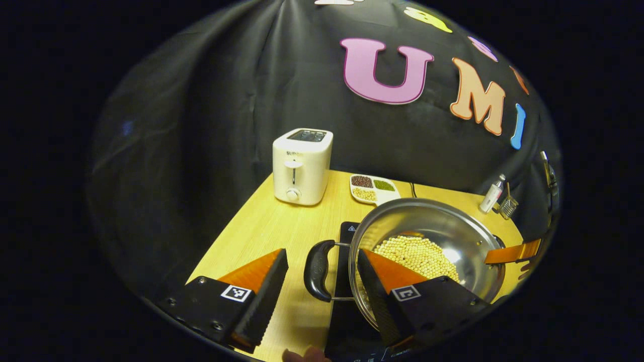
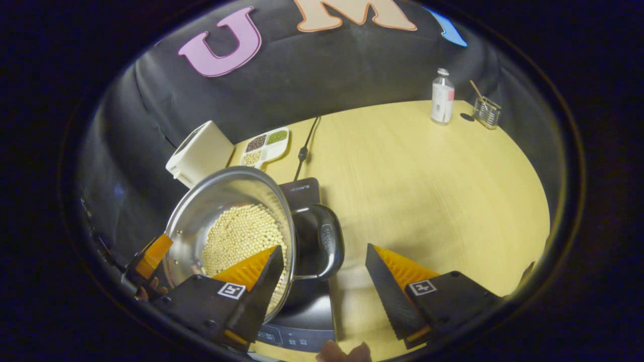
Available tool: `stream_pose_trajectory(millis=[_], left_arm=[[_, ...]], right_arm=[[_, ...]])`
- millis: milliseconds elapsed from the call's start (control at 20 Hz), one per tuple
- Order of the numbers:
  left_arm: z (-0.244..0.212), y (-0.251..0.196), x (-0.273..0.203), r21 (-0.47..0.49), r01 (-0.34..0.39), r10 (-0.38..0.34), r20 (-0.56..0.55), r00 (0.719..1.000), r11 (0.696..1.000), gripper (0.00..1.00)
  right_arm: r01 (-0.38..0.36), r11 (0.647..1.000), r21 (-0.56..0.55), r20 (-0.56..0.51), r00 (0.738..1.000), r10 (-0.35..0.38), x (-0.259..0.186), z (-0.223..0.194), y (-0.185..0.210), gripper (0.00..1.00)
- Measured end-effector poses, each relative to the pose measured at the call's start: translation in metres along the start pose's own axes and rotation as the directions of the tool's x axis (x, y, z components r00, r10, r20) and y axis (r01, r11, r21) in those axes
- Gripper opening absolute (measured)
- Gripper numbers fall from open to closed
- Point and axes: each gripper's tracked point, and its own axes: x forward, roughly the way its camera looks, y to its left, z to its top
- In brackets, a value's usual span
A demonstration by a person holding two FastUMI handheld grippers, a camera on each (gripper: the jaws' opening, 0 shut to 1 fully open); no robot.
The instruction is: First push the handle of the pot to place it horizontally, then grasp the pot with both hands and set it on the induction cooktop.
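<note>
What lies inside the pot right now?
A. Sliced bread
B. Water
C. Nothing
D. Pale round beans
D: in the left gripper view the pot holds a layer of pale round beans across its bottom, and the right gripper view shows the same.

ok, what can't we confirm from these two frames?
- Whether the pot rests flat on the induction cooktop: in the left gripper view the pot covers it.
- Cooktop panel markings: too small in the right gripper view, partly behind the right claw.
- Bottle label: too small.
- Left claw contact with the handle: unclear.
</note>
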Motion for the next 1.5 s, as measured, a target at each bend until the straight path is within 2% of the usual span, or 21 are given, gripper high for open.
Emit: stream_pose_trajectory(millis=[50, 100, 200, 250, 300, 500, 550, 650, 700, 750, 800, 850, 900, 950, 1100, 1150, 1250, 1300, 1350, 1450, 1500], left_arm=[[0.005, 0.001, -0.006, 0.002, -0.008, 0.008, 0.02, 1.0, 1.0, 0.86], [0.009, 0.003, -0.013, 0.008, -0.023, 0.022, 0.042, 0.999, 1.0, 0.87], [0.014, 0.001, -0.025, 0.026, -0.037, 0.035, 0.069, 0.997, 0.999, 0.88], [0.018, -0.001, -0.032, 0.039, -0.049, 0.045, 0.084, 0.995, 0.998, 0.88], [0.022, -0.004, -0.038, 0.049, -0.056, 0.05, 0.102, 0.993, 0.997, 0.87], [0.023, -0.028, -0.063, 0.049, -0.039, 0.032, 0.124, 0.992, 0.998, 0.87], [0.023, -0.033, -0.069, 0.05, -0.049, 0.042, 0.128, 0.991, 0.998, 0.87], [0.027, -0.051, -0.084, 0.044, -0.047, 0.04, 0.144, 0.989, 0.998, 0.87], [0.025, -0.065, -0.092, 0.039, -0.039, 0.033, 0.142, 0.989, 0.998, 0.87], [0.024, -0.079, -0.103, 0.038, -0.033, 0.027, 0.144, 0.989, 0.999, 0.87], [0.025, -0.093, -0.112, 0.038, -0.034, 0.028, 0.146, 0.989, 0.999, 0.9], [0.024, -0.108, -0.122, 0.039, -0.032, 0.026, 0.147, 0.989, 0.999, 0.9], [0.027, -0.124, -0.134, 0.046, -0.031, 0.024, 0.158, 0.987, 0.998, 0.9], [0.032, -0.14, -0.146, 0.057, -0.032, 0.021, 0.181, 0.983, 0.998, 0.91], [0.053, -0.185, -0.185, 0.102, -0.042, 0.015, 0.255, 0.967, 0.994, 0.91], [0.061, -0.201, -0.199, 0.112, -0.043, 0.01, 0.282, 0.959, 0.993, 0.91], [0.076, -0.231, -0.224, 0.135, -0.045, -0.003, 0.335, 0.942, 0.99, 0.92], [0.082, -0.244, -0.235, 0.147, -0.048, -0.007, 0.356, 0.934, 0.988, 0.91], [0.088, -0.257, -0.244, 0.153, -0.046, -0.015, 0.373, 0.928, 0.987, 0.91], [0.099, -0.28, -0.261, 0.155, -0.026, -0.037, 0.39, 0.92, 0.988, 0.92], [0.107, -0.29, -0.269, 0.151, -0.018, -0.046, 0.406, 0.913, 0.988, 0.92]], right_arm=[[-0.001, 1.0, -0.002, 0.005, 1.0, 0.001, -0.005, 0.0, -0.002, 1.0], [-0.005, 1.0, -0.001, 0.02, 1.0, 0.005, -0.012, 0.002, -0.004, 0.94], [-0.017, 1.0, 0.004, 0.04, 0.999, 0.017, -0.024, 0.003, -0.008, 1.0], [-0.031, 1.0, 0.006, 0.047, 0.998, 0.03, -0.029, 0.004, -0.01, 0.94], [-0.037, 0.999, 0.004, 0.057, 0.998, 0.036, -0.035, 0.004, -0.013, 1.0], [-0.024, 0.997, -0.067, 0.146, 0.989, 0.034, -0.054, 0.014, -0.04, 0.93], [-0.031, 0.997, -0.077, 0.16, 0.986, 0.043, -0.059, 0.015, -0.045, 1.0], [-0.049, 0.995, -0.09, 0.199, 0.978, 0.066, -0.072, 0.021, -0.059, 0.94], [-0.073, 0.993, -0.096, 0.234, 0.968, 0.094, -0.082, 0.026, -0.065, 1.0], [-0.092, 0.991, -0.101, 0.276, 0.954, 0.117, -0.093, 0.032, -0.073, 0.94], [-0.094, 0.99, -0.106, 0.312, 0.942, 0.123, -0.105, 0.038, -0.085, 1.0], [-0.096, 0.989, -0.114, 0.332, 0.934, 0.129, -0.116, 0.039, -0.1, 0.93], [-0.104, 0.987, -0.121, 0.346, 0.928, 0.141, -0.129, 0.041, -0.113, 1.0], [-0.109, 0.986, -0.125, 0.371, 0.917, 0.149, -0.141, 0.044, -0.123, 0.93], [-0.126, 0.981, -0.149, 0.461, 0.869, 0.182, -0.182, 0.061, -0.154, 0.93], [-0.137, 0.977, -0.167, 0.488, 0.849, 0.202, -0.196, 0.068, -0.161, 1.0], [-0.148, 0.97, -0.194, 0.552, 0.8, 0.233, -0.225, 0.084, -0.171, 0.93], [-0.151, 0.967, -0.207, 0.571, 0.784, 0.245, -0.236, 0.089, -0.176, 1.0], [-0.15, 0.964, -0.218, 0.583, 0.773, 0.252, -0.245, 0.093, -0.181, 0.92], [-0.135, 0.961, -0.243, 0.614, 0.745, 0.26, -0.269, 0.103, -0.188, 0.92], [-0.121, 0.959, -0.257, 0.636, 0.726, 0.262, -0.281, 0.11, -0.192, 1.0]])
